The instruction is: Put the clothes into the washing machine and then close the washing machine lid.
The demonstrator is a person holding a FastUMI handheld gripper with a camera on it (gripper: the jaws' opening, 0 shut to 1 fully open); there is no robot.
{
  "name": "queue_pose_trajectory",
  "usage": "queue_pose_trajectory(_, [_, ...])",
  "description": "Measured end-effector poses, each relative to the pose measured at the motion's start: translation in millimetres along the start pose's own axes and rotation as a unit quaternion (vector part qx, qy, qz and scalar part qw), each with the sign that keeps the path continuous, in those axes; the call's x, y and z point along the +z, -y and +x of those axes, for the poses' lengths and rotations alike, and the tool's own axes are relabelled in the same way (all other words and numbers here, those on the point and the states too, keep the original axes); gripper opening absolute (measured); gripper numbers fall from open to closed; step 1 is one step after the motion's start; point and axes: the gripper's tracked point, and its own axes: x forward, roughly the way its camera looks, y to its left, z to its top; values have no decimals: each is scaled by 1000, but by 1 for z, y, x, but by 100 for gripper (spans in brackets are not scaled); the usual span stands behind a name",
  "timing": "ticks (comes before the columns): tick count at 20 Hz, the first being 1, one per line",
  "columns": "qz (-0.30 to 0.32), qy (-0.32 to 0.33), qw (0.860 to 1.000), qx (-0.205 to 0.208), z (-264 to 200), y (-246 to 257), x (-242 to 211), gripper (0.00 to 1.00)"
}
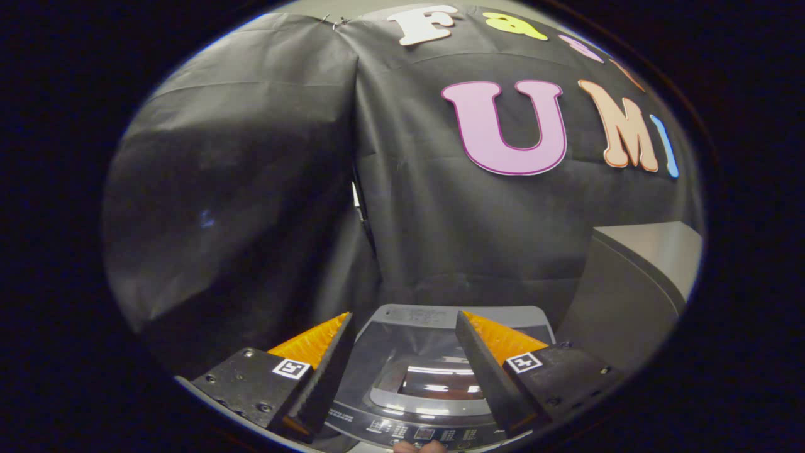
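The gripper [402, 352] hovers above the washing machine [415, 377], fingers [327, 371] apart and empty; its glass lid [434, 368] lies shut.

1. Washing machine lid [434, 352] — glossy, see-through like glass or clear plastic, catching streaks of light.
2. Control panel [415, 433] along the near edge — smooth, shiny plastic by the look.
3. Gripper [402, 371] held above that lid, fingers spread wide with nothing between — ridged, rough-looking inner faces; matt, speckled blocks behind them.
4. Booth wall [251, 189] — matt cloth, creased and slack.
5. Grey cabinet [635, 283] to the right — smooth, dull sheen.
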Motion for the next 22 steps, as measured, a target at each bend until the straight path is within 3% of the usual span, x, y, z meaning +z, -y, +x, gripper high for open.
queue_pose_trajectory(15, [-11, 37, 999, 29, -79, -6, -23, 97])
queue_pose_trajectory(22, [-20, 50, 998, 23, -128, 9, -39, 97])
